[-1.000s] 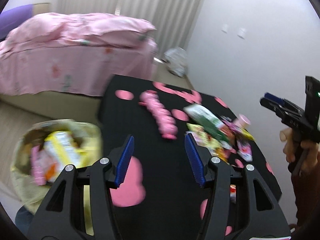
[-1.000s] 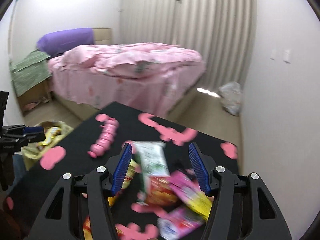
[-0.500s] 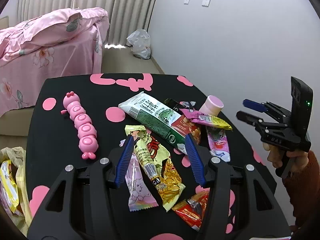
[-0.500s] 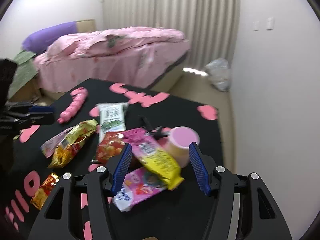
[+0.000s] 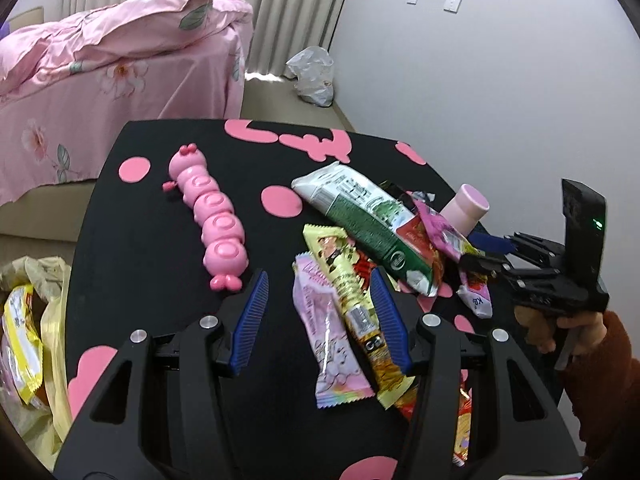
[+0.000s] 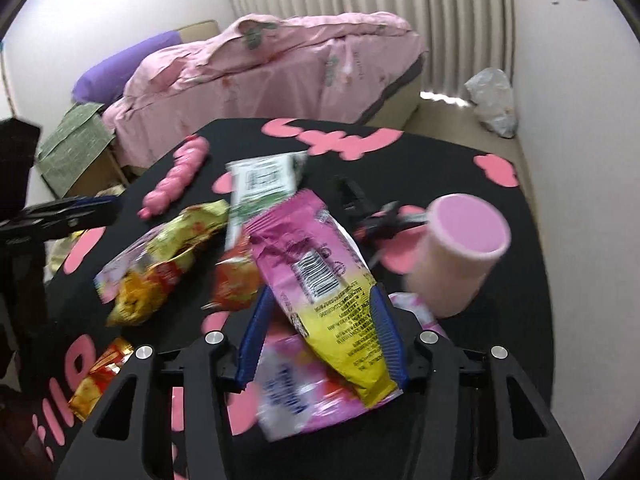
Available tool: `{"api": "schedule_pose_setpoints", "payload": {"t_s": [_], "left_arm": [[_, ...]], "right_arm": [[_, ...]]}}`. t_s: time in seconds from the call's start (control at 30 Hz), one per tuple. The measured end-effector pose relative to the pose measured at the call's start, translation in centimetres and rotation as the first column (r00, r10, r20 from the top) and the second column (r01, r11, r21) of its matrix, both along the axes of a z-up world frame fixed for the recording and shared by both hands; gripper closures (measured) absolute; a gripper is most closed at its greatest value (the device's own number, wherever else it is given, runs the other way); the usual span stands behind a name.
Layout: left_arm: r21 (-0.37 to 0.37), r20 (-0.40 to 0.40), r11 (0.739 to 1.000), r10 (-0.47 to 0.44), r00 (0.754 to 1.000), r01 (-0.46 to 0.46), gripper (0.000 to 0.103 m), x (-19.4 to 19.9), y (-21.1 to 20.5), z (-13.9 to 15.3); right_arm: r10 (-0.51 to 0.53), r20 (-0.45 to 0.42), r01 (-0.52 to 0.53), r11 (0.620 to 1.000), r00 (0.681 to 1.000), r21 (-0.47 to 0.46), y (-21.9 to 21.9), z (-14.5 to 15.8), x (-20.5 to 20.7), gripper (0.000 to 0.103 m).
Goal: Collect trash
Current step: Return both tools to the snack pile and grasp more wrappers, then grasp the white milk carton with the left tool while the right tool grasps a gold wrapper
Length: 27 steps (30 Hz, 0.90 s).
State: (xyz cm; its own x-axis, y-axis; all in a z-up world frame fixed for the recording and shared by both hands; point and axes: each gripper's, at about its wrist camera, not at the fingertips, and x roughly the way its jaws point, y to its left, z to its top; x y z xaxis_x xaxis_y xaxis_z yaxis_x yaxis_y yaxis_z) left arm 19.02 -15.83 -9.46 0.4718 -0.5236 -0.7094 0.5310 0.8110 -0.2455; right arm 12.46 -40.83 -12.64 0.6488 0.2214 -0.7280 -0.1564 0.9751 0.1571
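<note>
Several snack wrappers lie heaped on a black table (image 5: pixel 132 248) with pink shapes. My left gripper (image 5: pixel 320 320) is open and low over the table, straddling a pale pink wrapper (image 5: pixel 332 344) and a yellow wrapper (image 5: pixel 348 284) that lie flat. My right gripper (image 6: pixel 320 332) has its jaws closing around a pink-and-yellow wrapper (image 6: pixel 316 276); the pads stand close to its edges without clearly pressing. In the left wrist view the right gripper (image 5: pixel 484 252) reaches into the heap from the right, held by a hand in a rust sleeve. A green-and-white packet (image 5: pixel 368 220) lies on top of the heap.
A pink caterpillar toy (image 5: pixel 212 216) lies left of the heap. A pink cup (image 6: pixel 460 248) stands at its right edge. A yellowish trash bag (image 5: pixel 28 320) with wrappers inside sits off the table's left side. A pink bed (image 5: pixel 112 52) and a white plastic bag (image 5: pixel 312 76) are beyond.
The left gripper swung from the trash bag to the heap and came down over the two wrappers. The right gripper dropped onto the pink-and-yellow wrapper and its jaws narrowed.
</note>
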Motion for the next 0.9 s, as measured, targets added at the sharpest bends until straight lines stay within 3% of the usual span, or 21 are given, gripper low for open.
{"api": "schedule_pose_setpoints", "payload": {"t_s": [0.27, 0.37, 0.4, 0.5, 0.63, 0.73, 0.9], "left_arm": [[-0.023, -0.035, 0.999, -0.050, 0.998, 0.049, 0.052, 1.2, -2.3, -0.1], [-0.035, -0.101, 0.998, -0.065, 0.993, 0.062, 0.051, 3.2, -4.7, -0.3], [-0.041, -0.120, 0.997, -0.068, 0.990, 0.063, 0.045, 3.8, -5.4, -0.3], [-0.024, -0.192, 0.998, -0.063, 0.979, 0.059, 0.041, 6.3, -8.0, -0.8], [0.004, -0.292, 1.000, 0.026, 0.956, -0.026, 0.039, 10.1, -10.3, -2.2], [0.045, -0.289, 0.997, 0.066, 0.955, -0.055, 0.037, 11.7, -12.0, -2.6], [0.156, -0.227, 0.988, 0.040, 0.973, -0.005, 0.033, 12.2, -15.8, -3.0]], "right_arm": [[0.053, -0.015, -0.053, 0.998, 0.998, 0.021, 3.0, 0.1, -3.2, 0.055], [-0.001, 0.029, 0.001, 1.000, 1.000, -0.015, 2.7, 1.0, -4.9, 0.055], [-0.015, 0.045, 0.016, 1.000, 0.999, -0.021, 2.4, 1.2, -5.3, 0.055], [-0.081, 0.117, 0.089, 0.994, 0.990, -0.067, 1.4, 2.3, -6.9, 0.055], [-0.152, 0.145, 0.163, 0.984, 0.978, -0.072, -0.3, 2.3, -8.0, 0.055], [-0.196, 0.129, 0.201, 0.979, 0.972, -0.029, -1.5, 1.4, -8.3, 0.055], [-0.228, 0.104, 0.229, 0.973, 0.968, 0.005, -2.0, 0.0, -8.5, 0.055]]}}
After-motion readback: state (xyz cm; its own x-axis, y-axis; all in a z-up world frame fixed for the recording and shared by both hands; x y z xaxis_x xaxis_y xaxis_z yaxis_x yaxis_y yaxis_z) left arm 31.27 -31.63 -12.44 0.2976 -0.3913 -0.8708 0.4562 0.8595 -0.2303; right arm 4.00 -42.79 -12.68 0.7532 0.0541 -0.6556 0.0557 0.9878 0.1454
